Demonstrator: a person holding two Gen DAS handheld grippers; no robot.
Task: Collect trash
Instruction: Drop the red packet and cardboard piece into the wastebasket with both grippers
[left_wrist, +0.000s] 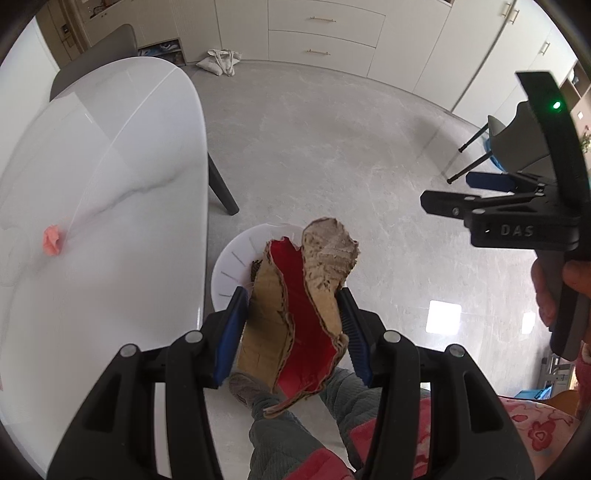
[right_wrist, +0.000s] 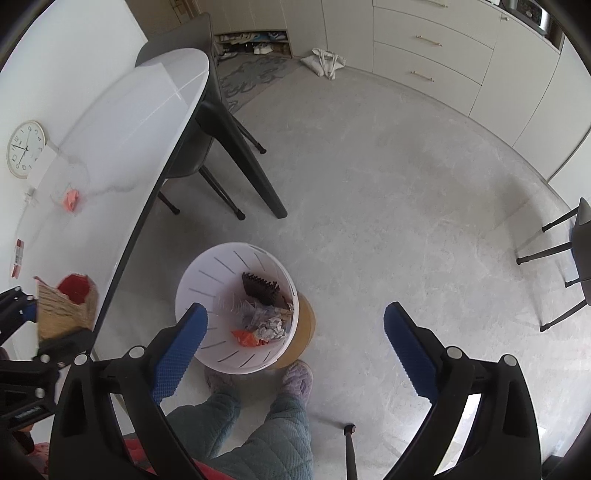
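Note:
My left gripper is shut on a torn piece of brown cardboard with a red inside and holds it above the white trash bin on the floor. The cardboard also shows in the right wrist view, at the table's edge. My right gripper is open and empty, above the bin, which holds crumpled paper, wrappers and a dark comb-like piece. The right gripper also shows in the left wrist view. A crumpled pink scrap lies on the white table; it also shows in the right wrist view.
A grey chair stands under the table. Another chair is at the right. A brown round object sits under the bin. My slippered feet stand by the bin. A cloth bag lies by the cabinets. A clock lies on the table.

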